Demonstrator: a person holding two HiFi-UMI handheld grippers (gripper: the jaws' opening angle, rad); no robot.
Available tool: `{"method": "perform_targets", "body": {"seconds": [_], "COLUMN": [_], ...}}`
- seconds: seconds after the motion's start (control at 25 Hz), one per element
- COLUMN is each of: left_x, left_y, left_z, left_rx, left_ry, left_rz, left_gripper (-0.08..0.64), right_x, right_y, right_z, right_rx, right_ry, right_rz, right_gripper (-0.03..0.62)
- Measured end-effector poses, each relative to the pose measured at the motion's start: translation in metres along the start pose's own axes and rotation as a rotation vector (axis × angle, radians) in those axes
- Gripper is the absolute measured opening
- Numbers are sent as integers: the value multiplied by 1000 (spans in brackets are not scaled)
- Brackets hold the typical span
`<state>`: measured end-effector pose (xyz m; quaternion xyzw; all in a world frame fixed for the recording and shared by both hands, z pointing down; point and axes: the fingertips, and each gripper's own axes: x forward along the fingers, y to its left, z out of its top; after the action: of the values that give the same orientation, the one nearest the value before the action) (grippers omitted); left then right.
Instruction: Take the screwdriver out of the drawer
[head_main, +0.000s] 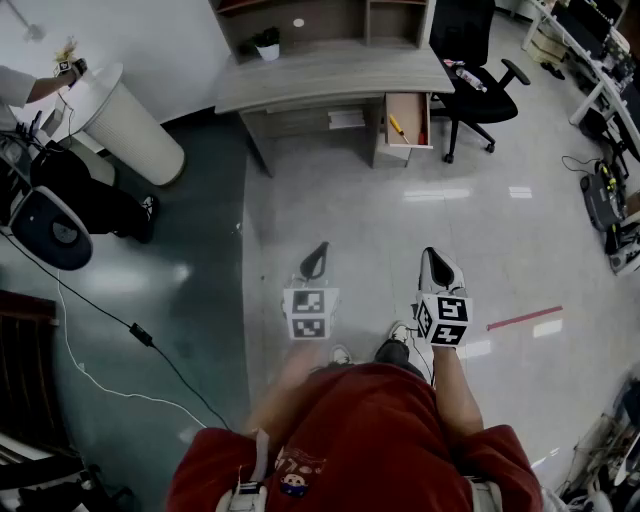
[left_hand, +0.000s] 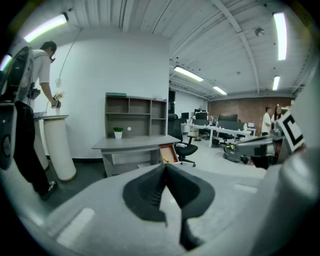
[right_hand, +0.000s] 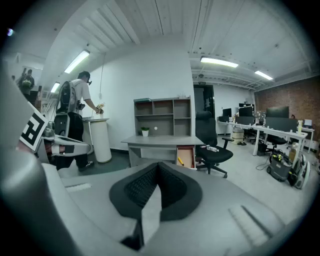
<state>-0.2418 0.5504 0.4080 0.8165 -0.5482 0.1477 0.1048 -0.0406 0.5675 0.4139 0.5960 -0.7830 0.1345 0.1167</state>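
Screwdriver (head_main: 396, 126), yellow handle, lies inside the open drawer (head_main: 408, 144) under the right end of the desk (head_main: 330, 75), well apart from the person, who stands out on the open floor. Risks, big to small. The desk top overhangs the drawer's back, so a steep reach from above could knock the edge. The office chair (head_main: 470, 95) is parked just beside the drawer on the right, and its legs could crowd the right-side approach. The drawer is narrow and the tool seems to lie near its left wall, so a jaw could jam on the wall instead of getting round the handle. Left gripper (head_main: 317, 252) and right gripper (head_main: 436, 258) are both clenched on nothing; if they are not spread before the reach, they would just shove the tool. The handle is probably round and could roll or slip from a shallow pinch.
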Motion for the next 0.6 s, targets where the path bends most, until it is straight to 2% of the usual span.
{"method": "perform_targets", "body": {"seconds": [0.4,0.6], "left_x": [16,34], "left_y": [-13,-30], "left_z": [-1,5], "left_rx": [1,2], "left_ry": [22,31], "left_rz": [6,9], "left_gripper": [-3,-2], "right_x": [9,15], "right_y": [-20,-46], "right_z": [0,1], "right_rx": [-4,-5], "right_ry": [3,-10], "right_rz": [7,-10], "right_gripper": [2,2]}}
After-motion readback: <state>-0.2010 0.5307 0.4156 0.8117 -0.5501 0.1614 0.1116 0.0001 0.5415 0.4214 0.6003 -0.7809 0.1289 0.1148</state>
